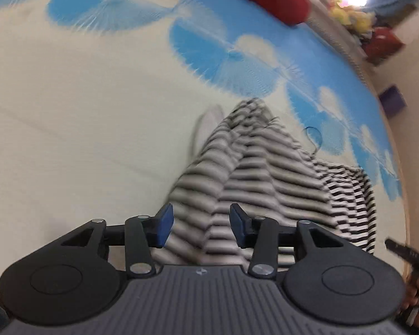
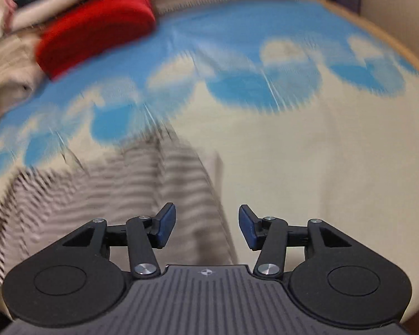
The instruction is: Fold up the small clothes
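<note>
Both my left gripper [image 1: 199, 227] and right gripper [image 2: 206, 227] stand apart, empty, over the striped garment [image 1: 259, 173] bunched on the bed [image 1: 69, 111]. Between folds, I judge; next, re-grip an edge.

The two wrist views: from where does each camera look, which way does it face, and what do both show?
Left wrist: sits behind the left gripper, faces down at the striped garment on the bedsheet; jaws open, a hand at the right edge.
Right wrist: sits behind the right gripper, faces down over the garment's right edge; jaws open, empty.
Shared: the garment, the bedsheet, the red cushion.
</note>
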The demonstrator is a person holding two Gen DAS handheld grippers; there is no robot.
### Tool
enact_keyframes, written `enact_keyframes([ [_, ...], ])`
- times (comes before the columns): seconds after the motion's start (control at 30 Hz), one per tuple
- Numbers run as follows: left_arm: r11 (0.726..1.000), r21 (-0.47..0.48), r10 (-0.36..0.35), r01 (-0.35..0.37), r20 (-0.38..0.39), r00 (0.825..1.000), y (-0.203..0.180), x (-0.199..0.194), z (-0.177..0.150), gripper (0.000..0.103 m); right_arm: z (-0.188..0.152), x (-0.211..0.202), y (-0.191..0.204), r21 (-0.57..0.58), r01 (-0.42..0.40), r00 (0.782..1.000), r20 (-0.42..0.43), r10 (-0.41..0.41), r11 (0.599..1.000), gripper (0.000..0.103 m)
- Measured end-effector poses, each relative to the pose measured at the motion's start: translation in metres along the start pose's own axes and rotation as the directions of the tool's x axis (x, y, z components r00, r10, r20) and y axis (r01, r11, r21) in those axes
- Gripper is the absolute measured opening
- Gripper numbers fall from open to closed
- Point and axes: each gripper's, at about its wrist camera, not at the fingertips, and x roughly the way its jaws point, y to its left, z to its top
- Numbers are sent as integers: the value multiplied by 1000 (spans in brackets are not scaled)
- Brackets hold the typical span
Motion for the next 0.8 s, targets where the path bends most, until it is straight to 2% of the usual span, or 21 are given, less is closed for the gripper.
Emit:
enact_keyframes([
  [0.07, 1000, 13, 18, -18, -8, 1000, 7, 0, -3, 48, -7, -3, -3, -31, 1, 1000, 14, -1, 1000, 51],
  [0.13, 999, -14, 29, -30, -72, 997, 16, 7, -7, 48, -14, 4, -6, -46, -7, 999, -50, 5, 999, 51],
  [0.2, 999, 6, 38, -38, -109, 993, 17, 11, -10, 48, -21, 16, -8, -44, -32, 989, -144, 26, 999, 51],
  [0.3, 998, 43, 39, -34, -134, 990, 16, 14, -15, 48, -31, 23, 3, -128, -21, 984, -180, -2, 992, 51],
  [0.43, 997, 71, 52, -40, -179, 982, 16, 20, -22, 48, -38, 31, 7, -171, -24, 973, -230, -16, 985, 51],
  [0.47, 996, 81, 51, -36, -186, 981, 15, 22, -23, 40, -38, 31, 8, -177, -27, 973, -231, -15, 984, 51],
  [0.5, 996, 91, 43, -26, -188, 981, 15, 21, -24, 30, -38, 30, 8, -177, -33, 973, -229, -9, 984, 48],
  [0.53, 995, 102, 28, -9, -185, 982, 14, 20, -25, 7, -38, 28, 7, -171, -46, 974, -225, 6, 984, 32],
  [0.57, 993, 116, 19, 0, -163, 986, 13, 16, -25, 7, -36, 26, 5, -162, -63, 976, -216, 27, 985, 19],
  [0.6, 991, 134, 10, 5, -114, 993, 12, 8, -23, 5, -32, 18, 1, -146, -73, 982, -183, 45, 987, 0],
  [0.63, 991, 133, -12, 19, -50, 999, 13, -3, -21, 4, -27, 7, -6, -109, -81, 991, -118, 68, 991, 0],
  [0.7, 996, 69, -61, 56, 66, 996, 27, -26, -15, 4, -18, -13, -31, 21, -79, 997, -12, 79, 997, 0],
  [0.73, 999, 43, -35, 32, 80, 996, 34, -31, -15, 4, -16, -18, -45, 86, -61, 998, 12, 61, 994, 0],
  [0.8, 997, 39, 61, -61, 23, 998, 41, -22, -19, 4, -19, -17, -67, 155, -13, 1000, -23, 16, 988, 0],
])
